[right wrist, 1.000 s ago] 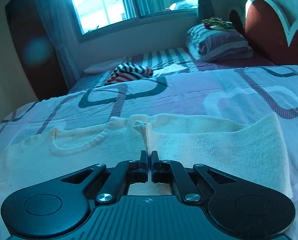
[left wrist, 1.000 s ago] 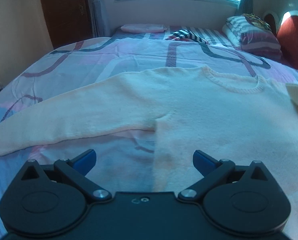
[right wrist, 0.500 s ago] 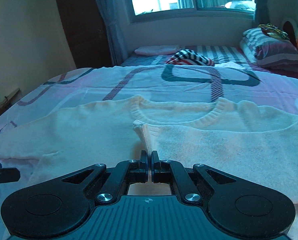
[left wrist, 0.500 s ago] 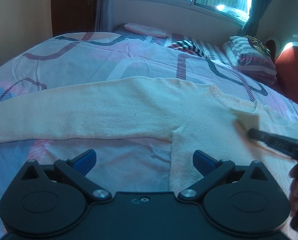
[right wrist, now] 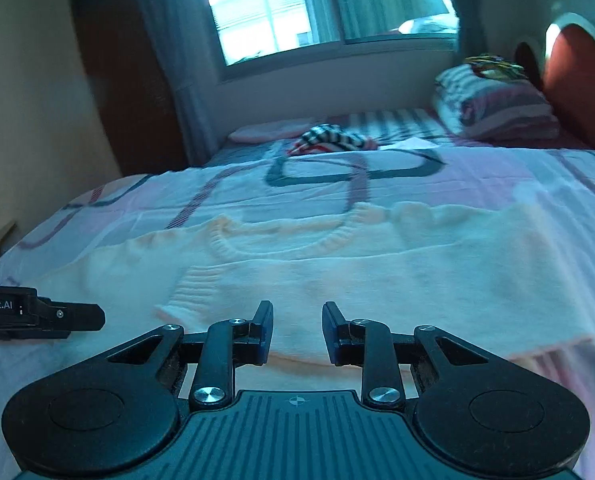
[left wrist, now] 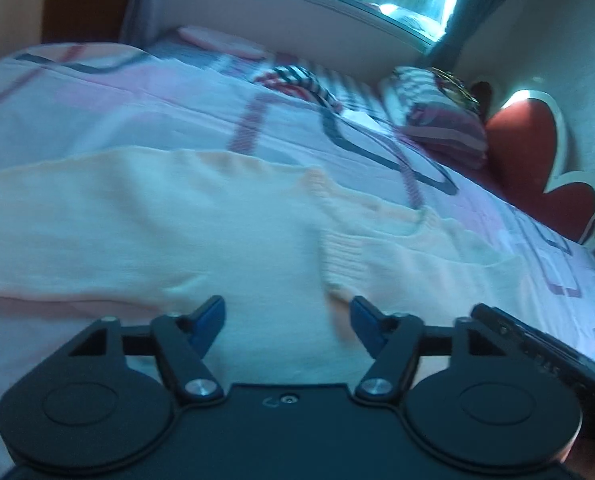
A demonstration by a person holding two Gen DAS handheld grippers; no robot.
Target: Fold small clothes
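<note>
A cream knit sweater (left wrist: 145, 232) lies flat on the bed, neckline away from me. Its right sleeve is folded across the chest, and the ribbed cuff (left wrist: 343, 258) rests near the middle. The same sweater (right wrist: 377, 276) and cuff (right wrist: 195, 288) show in the right wrist view. My left gripper (left wrist: 287, 318) is open and empty, low over the sweater's body. My right gripper (right wrist: 297, 330) is open and empty just above the folded sleeve. The left gripper's body (right wrist: 37, 314) shows at the left edge of the right wrist view.
The bed has a pink and white patterned sheet (right wrist: 477, 176). A striped garment (right wrist: 333, 140) and a pink folded item (right wrist: 269, 130) lie far back near the window. Striped pillows (right wrist: 501, 108) and a red headboard (right wrist: 577, 80) are at the right.
My right gripper has opened and let go of the sleeve, which now lies across the chest. My left gripper has moved right, over the sweater's body.
</note>
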